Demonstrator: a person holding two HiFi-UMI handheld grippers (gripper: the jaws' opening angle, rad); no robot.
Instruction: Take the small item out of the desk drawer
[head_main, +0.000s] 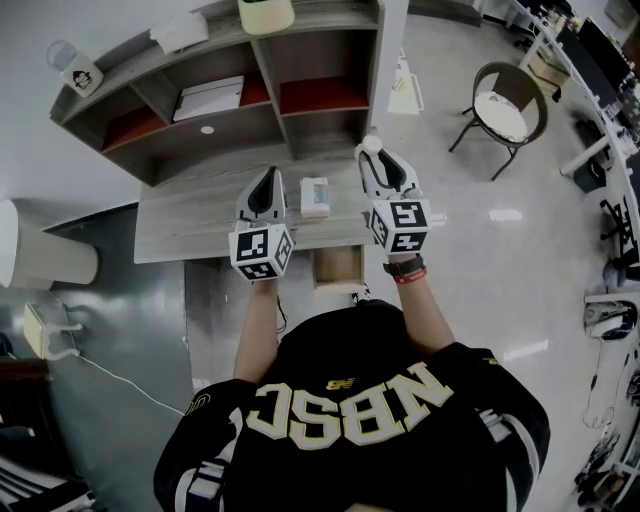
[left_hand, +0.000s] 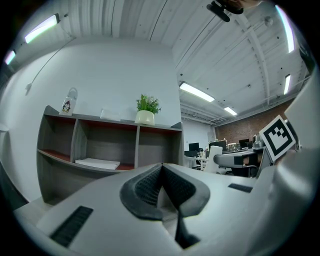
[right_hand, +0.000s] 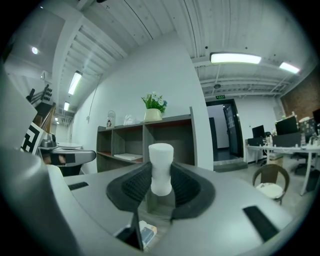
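My right gripper (head_main: 374, 152) is raised above the right part of the grey desk (head_main: 190, 215), shut on a small white cylinder-shaped item (head_main: 371, 144). In the right gripper view the white item (right_hand: 161, 167) stands upright between the ribbed pads (right_hand: 137, 186), its top poking above them. The desk drawer (head_main: 337, 268) stands pulled out below the desk's front edge, between my two forearms, showing a bare wooden inside. My left gripper (head_main: 266, 178) hovers over the desk's middle. In the left gripper view its jaws (left_hand: 161, 172) are pressed together with nothing between them.
A small light-coloured packet (head_main: 314, 196) lies on the desk between the grippers. A grey shelf unit (head_main: 230, 90) with a flat white box (head_main: 208, 98) and a potted plant (head_main: 266, 14) rises behind the desk. A chair (head_main: 508, 105) stands to the right on the shiny floor.
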